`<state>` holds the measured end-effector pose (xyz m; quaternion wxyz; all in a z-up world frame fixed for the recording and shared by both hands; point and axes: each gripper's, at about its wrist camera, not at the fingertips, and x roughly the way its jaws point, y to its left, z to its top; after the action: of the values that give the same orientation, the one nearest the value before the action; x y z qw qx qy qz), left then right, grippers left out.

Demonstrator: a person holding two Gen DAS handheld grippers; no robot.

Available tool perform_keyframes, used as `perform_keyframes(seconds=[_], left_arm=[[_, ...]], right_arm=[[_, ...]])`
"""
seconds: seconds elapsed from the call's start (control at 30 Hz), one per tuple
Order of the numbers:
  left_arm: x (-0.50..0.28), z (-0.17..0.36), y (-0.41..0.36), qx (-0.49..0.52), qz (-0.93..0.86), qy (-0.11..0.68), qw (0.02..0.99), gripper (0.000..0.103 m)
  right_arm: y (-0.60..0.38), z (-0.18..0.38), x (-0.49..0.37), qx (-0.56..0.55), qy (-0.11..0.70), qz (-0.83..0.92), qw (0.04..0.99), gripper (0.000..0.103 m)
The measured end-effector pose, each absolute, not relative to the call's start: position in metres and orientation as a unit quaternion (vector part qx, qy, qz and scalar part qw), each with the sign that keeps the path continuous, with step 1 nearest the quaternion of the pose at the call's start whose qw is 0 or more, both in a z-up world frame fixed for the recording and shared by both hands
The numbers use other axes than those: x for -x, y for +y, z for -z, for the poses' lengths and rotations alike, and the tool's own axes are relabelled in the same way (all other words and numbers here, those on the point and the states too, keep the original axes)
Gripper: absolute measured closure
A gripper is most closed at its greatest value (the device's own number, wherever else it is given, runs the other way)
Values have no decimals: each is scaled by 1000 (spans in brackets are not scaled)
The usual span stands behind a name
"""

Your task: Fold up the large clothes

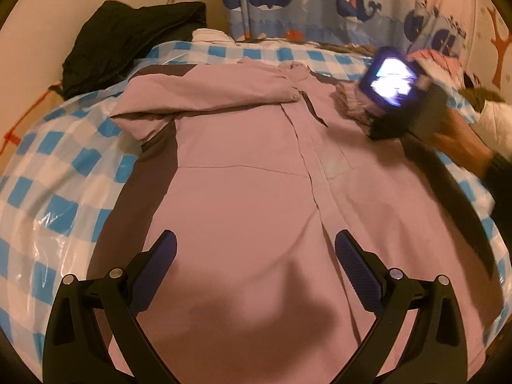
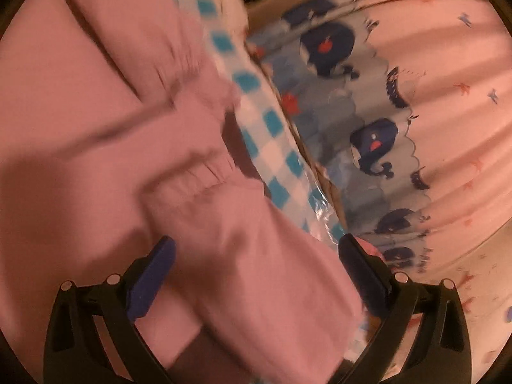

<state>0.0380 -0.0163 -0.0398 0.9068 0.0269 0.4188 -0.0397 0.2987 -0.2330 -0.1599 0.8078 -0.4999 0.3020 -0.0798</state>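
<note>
While the pink jacket (image 1: 249, 166) lies front-up on the checked cover (image 1: 48, 172) with one sleeve (image 1: 204, 92) already folded across the chest, both left gripper (image 1: 256, 256) and right gripper (image 2: 256, 256) gape, holding nothing; the other sleeve (image 2: 256, 256) and the body folds remain, I judge

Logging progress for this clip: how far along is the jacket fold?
Done: the pink jacket lies flat, front up, on the checked cover, and one sleeve is already folded across the chest. In hand: the right gripper, jaws open, is at the other sleeve near the cover's edge; the left gripper hovers open over the hem. Left: that sleeve and the body folds.
</note>
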Motion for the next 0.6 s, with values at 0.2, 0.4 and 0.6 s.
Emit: perform_keyframes(seconds=[0.2, 0.4, 0.6], left_arm=[[-38, 42, -19, -32, 38, 416, 908, 8], [-39, 49, -25, -41, 32, 419, 907, 8], [-41, 52, -26, -41, 26, 414, 909, 8]], right_arm=[[-291, 114, -336, 260, 391, 44, 881, 94], [-381, 11, -301, 71, 321, 42, 943, 98], [-505, -66, -254, -59, 236, 140, 960, 98]])
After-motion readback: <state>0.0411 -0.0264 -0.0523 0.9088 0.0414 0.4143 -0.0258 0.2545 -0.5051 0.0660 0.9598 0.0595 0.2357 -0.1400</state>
